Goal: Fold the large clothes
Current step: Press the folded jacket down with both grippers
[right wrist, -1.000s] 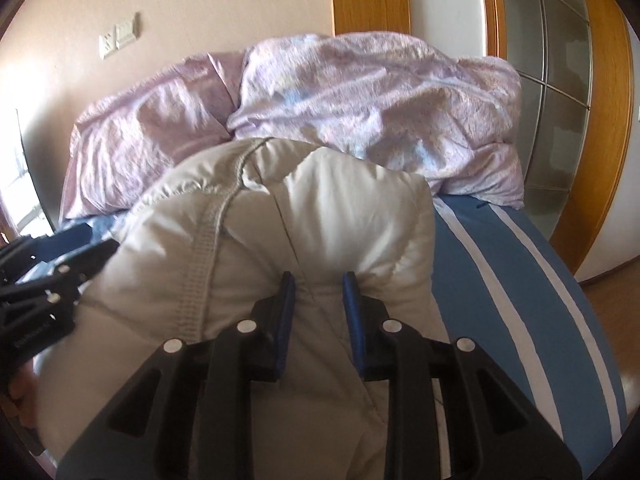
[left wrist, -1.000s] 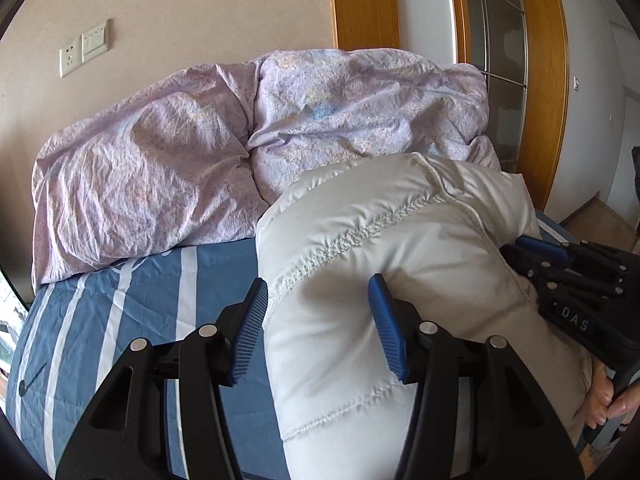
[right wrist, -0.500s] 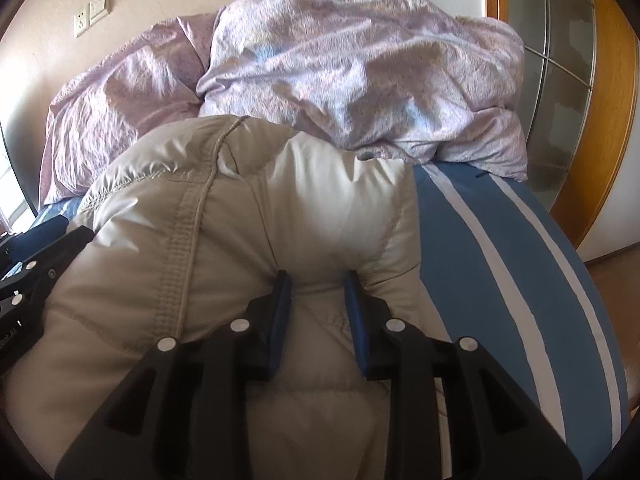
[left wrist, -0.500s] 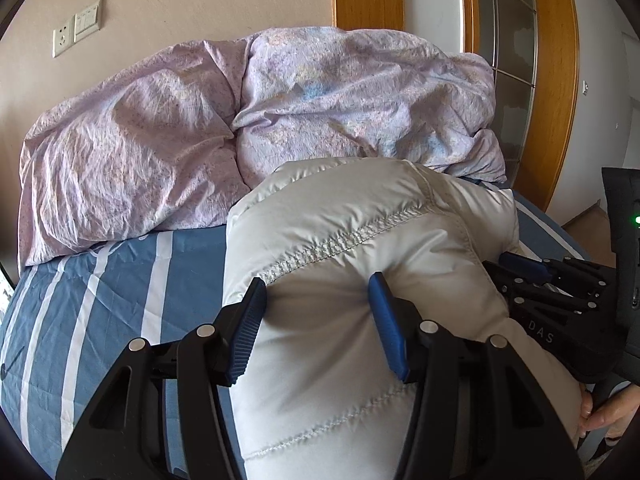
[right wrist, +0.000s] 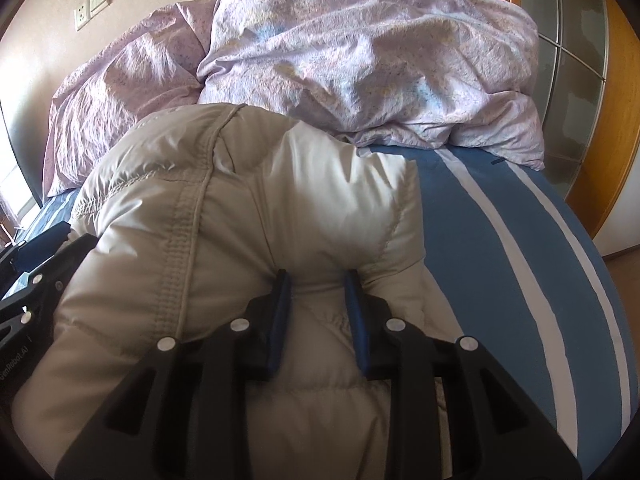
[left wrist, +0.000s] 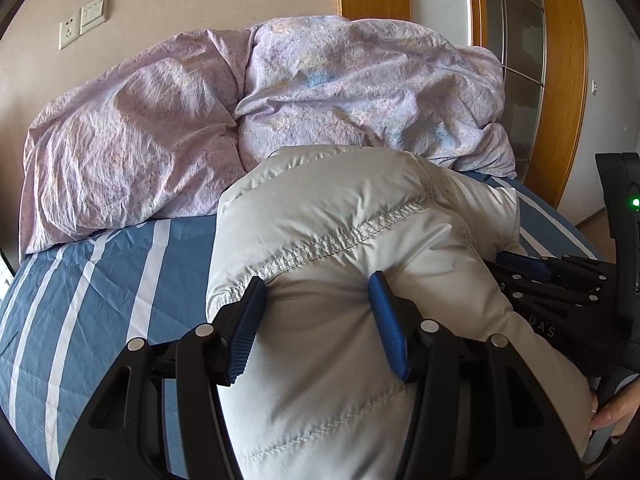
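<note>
– Pale grey quilted down jacket (left wrist: pixel 328 264), where was it?
– Bunched on the blue-and-white striped bed sheet (left wrist: pixel 120 280). The left gripper (left wrist: pixel 316 320) clenched a thick puffy fold; the right gripper (right wrist: pixel 316 312) pinched a narrower one.
– How best to lay it?
– Lower both level, I'd judge, releasing together, short of the crumpled lilac duvet (right wrist: pixel 360 60) beyond.
</note>
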`<state>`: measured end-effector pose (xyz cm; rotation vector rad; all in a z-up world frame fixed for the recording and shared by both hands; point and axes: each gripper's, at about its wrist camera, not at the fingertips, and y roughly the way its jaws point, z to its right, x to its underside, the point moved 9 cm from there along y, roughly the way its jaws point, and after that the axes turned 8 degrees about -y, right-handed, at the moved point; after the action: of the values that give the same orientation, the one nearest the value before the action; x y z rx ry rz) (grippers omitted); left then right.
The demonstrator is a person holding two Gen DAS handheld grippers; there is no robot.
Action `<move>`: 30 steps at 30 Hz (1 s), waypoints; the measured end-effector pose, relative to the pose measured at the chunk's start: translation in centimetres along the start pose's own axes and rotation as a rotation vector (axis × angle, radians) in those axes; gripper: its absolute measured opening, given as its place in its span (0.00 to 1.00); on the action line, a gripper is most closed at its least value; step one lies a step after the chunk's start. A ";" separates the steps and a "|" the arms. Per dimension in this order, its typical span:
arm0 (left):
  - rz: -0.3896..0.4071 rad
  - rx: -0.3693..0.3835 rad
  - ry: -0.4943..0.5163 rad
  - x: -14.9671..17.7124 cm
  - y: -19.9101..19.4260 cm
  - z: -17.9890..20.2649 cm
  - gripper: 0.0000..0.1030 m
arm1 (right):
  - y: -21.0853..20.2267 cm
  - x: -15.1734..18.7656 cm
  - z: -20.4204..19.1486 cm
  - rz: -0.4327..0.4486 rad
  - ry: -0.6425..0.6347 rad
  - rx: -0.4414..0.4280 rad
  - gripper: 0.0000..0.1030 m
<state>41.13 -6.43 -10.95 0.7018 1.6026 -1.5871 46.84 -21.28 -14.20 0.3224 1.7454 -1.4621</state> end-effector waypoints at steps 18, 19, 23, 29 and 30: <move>0.038 -0.004 -0.043 0.7 0.3 -0.1 0.53 | 0.9 0.1 -0.1 0.019 -0.008 -0.021 0.28; 0.040 -0.002 -0.045 0.8 0.4 -0.1 0.53 | 1.0 0.1 -0.1 0.021 -0.006 -0.023 0.28; 0.043 -0.002 -0.046 0.8 0.4 -0.1 0.53 | 1.0 0.2 -0.2 0.028 -0.003 -0.025 0.28; 0.053 -0.002 -0.052 0.9 0.4 -0.2 0.53 | 1.0 0.2 -0.2 0.039 0.002 -0.027 0.28; 0.056 -0.002 -0.054 0.9 0.3 -0.2 0.54 | 1.0 0.2 -0.2 0.041 0.003 -0.027 0.28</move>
<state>40.91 -6.34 -11.85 0.6915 1.5328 -1.5514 47.25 -20.86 -15.07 0.3444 1.7496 -1.4086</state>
